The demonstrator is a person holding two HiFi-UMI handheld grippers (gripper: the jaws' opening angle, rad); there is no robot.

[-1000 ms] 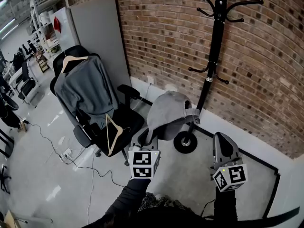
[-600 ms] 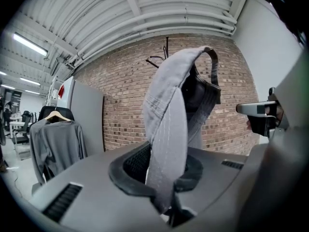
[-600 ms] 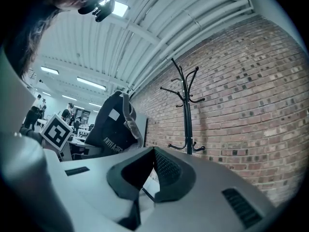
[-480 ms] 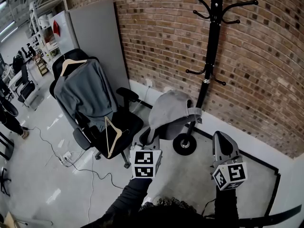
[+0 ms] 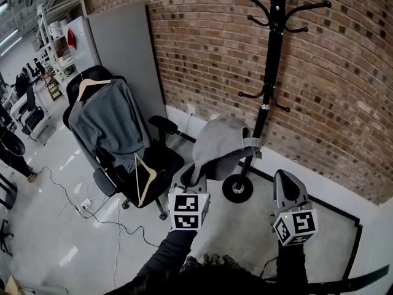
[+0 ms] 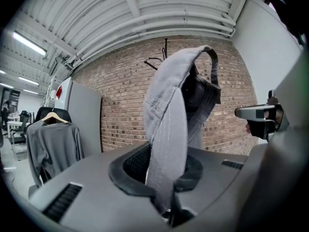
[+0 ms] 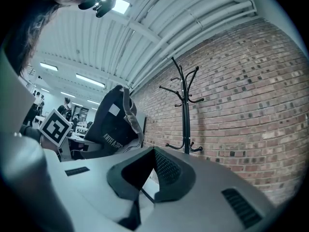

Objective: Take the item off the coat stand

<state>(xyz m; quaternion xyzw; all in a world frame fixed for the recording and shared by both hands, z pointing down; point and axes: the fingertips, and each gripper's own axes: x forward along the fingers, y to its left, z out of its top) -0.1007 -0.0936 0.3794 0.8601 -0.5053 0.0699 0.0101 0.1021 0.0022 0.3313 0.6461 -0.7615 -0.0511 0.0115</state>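
Observation:
A grey cap [image 5: 218,141] hangs off the stand, held by its brim in my left gripper [image 5: 186,182], which is shut on it. In the left gripper view the cap [image 6: 166,124] rises straight up out of the closed jaws of the left gripper [image 6: 166,192]. The black coat stand [image 5: 271,72] stands bare against the brick wall, just behind and to the right of the cap. My right gripper [image 5: 284,182] is level, to the right of the stand's round base [image 5: 238,187], shut with nothing in it. The right gripper view shows the stand [image 7: 185,111] ahead and the cap [image 7: 117,122] to its left.
A black office chair [image 5: 132,158] at the left carries a grey sweater [image 5: 104,118] on a wooden hanger; a second hanger [image 5: 143,177] leans on its seat. Behind it is a grey partition [image 5: 126,60]. Cables [image 5: 92,204] trail over the floor. A person's legs [image 5: 15,161] show far left.
Both grippers and the cap keep their places. The head view has shifted slightly, and a person has walked in at the far left.

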